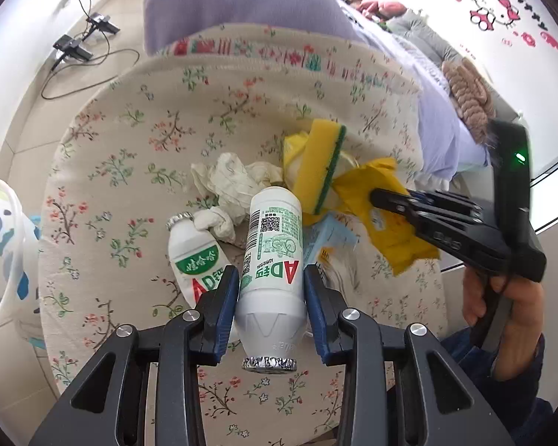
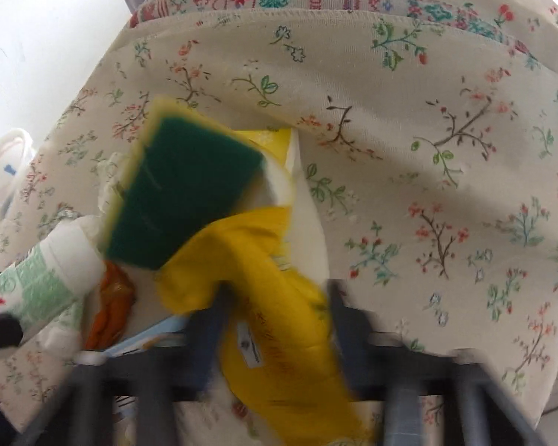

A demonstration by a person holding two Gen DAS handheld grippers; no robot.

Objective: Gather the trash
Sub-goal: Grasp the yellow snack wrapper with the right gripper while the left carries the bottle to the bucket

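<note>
1. On a round table draped in floral cloth (image 1: 130,141), the trash sits in one heap right of centre. Left wrist view alone shows the person's hand (image 1: 502,304) on the right gripper's handle, floor cables at 10 o'clock, a lilac cushion at 12 and a white printed bag (image 1: 0,245) at 9.
2. Right wrist view, motion-blurred, alone shows the sponge's dark green scouring face and an orange scrap (image 2: 109,308) under it.
3. Count: two white plastic drink bottles; one sponge (image 1: 321,163); one yellow wrapper (image 1: 387,223); one pale blue carton piece (image 1: 331,234); a wad of crumpled white tissue (image 1: 230,182).
4. Left gripper (image 1: 271,282): blue pads pressed on both sides of one drink bottle (image 1: 273,260), a smooth cylinder with green print and a crimped foil cap pointing toward the camera, its base toward 12 o'clock.
5. Second bottle (image 1: 197,260) lies on the cloth just at 9 o'clock of the held one.
6. Right gripper (image 2: 275,297): jaws narrowed tight on the crinkled yellow wrapper at the heap's 4 o'clock edge.
7. Sponge: yellow foam block, tilted, resting on the wrapper pile.
</note>
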